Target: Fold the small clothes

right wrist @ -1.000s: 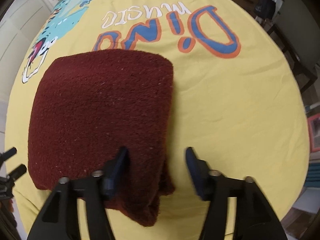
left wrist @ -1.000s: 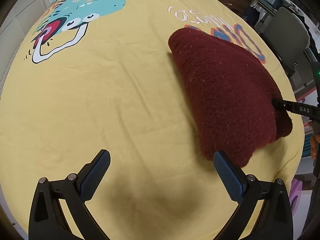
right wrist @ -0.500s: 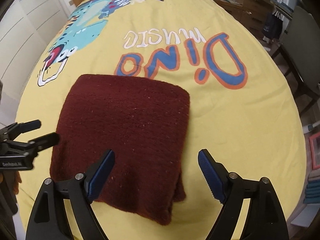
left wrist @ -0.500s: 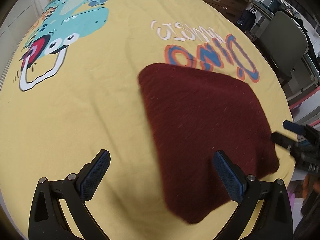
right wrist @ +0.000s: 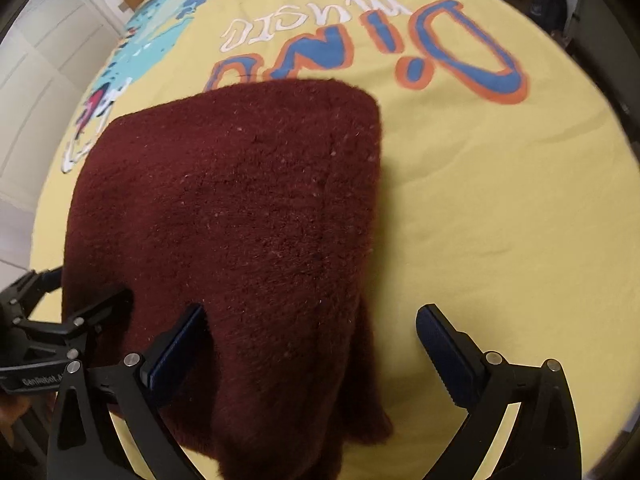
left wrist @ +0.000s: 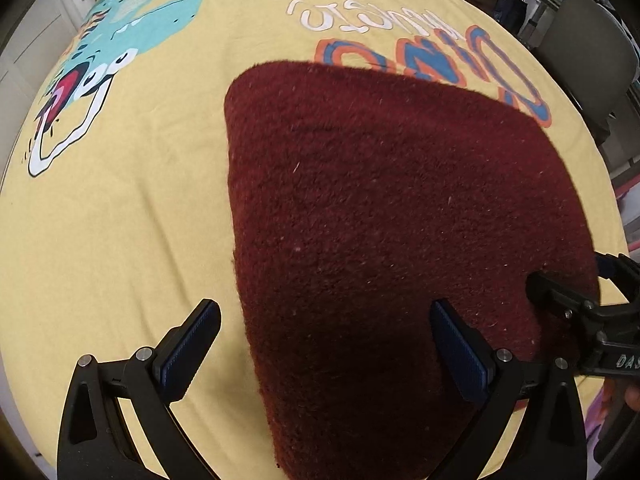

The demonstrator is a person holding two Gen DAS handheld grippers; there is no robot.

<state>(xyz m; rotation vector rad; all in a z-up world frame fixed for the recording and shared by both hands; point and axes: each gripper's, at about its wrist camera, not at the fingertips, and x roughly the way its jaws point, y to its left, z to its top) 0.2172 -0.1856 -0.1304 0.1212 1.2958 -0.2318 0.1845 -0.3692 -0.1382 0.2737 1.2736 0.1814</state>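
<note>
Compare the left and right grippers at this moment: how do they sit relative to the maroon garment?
The left gripper straddles the near left edge of the maroon garment, one finger over bare yellow sheet; the right gripper straddles its near right edge, where folded layers hang thicker. Both are open, low over the garment's near end and gripping nothing.

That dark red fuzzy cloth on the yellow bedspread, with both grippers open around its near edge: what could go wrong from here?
1. The dark red cloth looks thick and layered near the right gripper; closing there might pinch only some layers, so the fold could slip apart.
2. The left gripper straddles the cloth's edge over the yellow bedspread; it may grab bedspread too.
3. The grippers sit close together, so they might bump.
</note>
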